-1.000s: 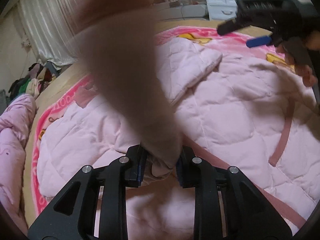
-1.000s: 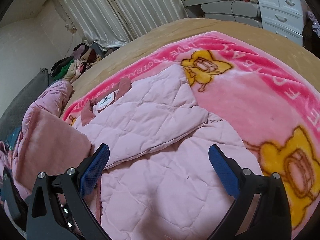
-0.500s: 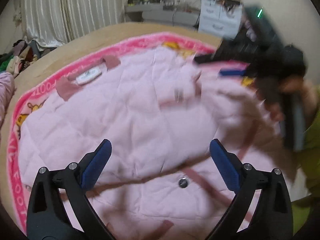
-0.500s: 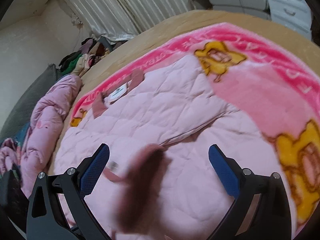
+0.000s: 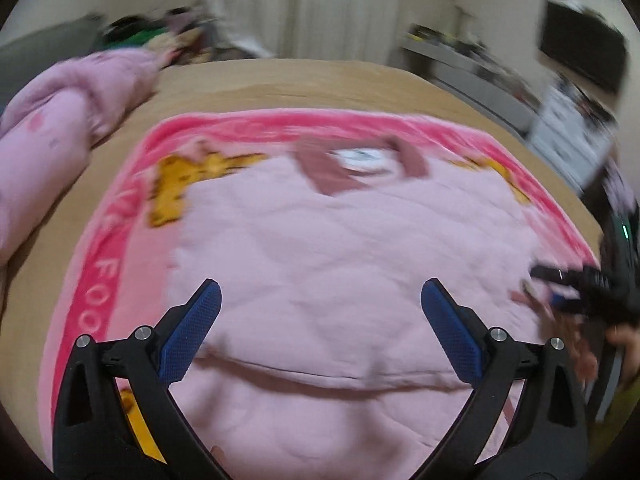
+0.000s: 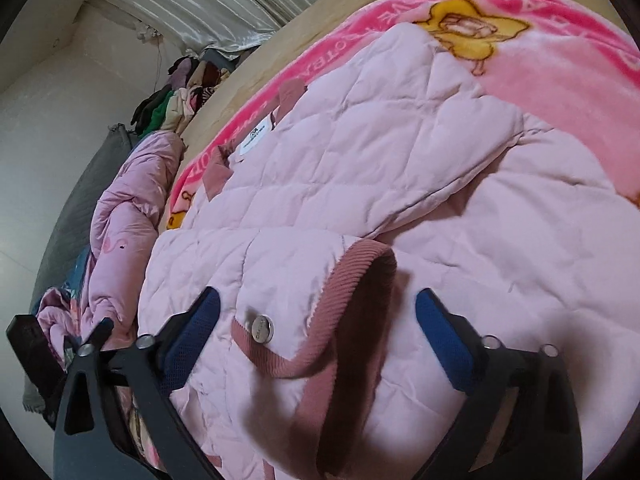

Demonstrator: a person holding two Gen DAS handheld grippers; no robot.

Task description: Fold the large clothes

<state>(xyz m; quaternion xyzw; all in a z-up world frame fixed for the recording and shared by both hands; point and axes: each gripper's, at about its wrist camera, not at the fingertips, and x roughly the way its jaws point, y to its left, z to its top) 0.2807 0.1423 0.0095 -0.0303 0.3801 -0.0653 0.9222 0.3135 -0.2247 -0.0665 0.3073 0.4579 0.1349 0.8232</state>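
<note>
The jacket [image 6: 360, 168] lies on the blanket [image 6: 560, 80], a quilt [image 6: 124, 216] bunched left of both.

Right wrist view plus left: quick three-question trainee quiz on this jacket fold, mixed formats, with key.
1. True or false: the sleeve cuff lies between the right gripper pads.
2. The white label sits: A) at the collar, B) on the cuff, C) on the blanket.
3. What is between the left gripper pads?

Key: 1 true, with the right gripper closing; 2 A; 3 nothing, it is open above the pink jacket.
</note>
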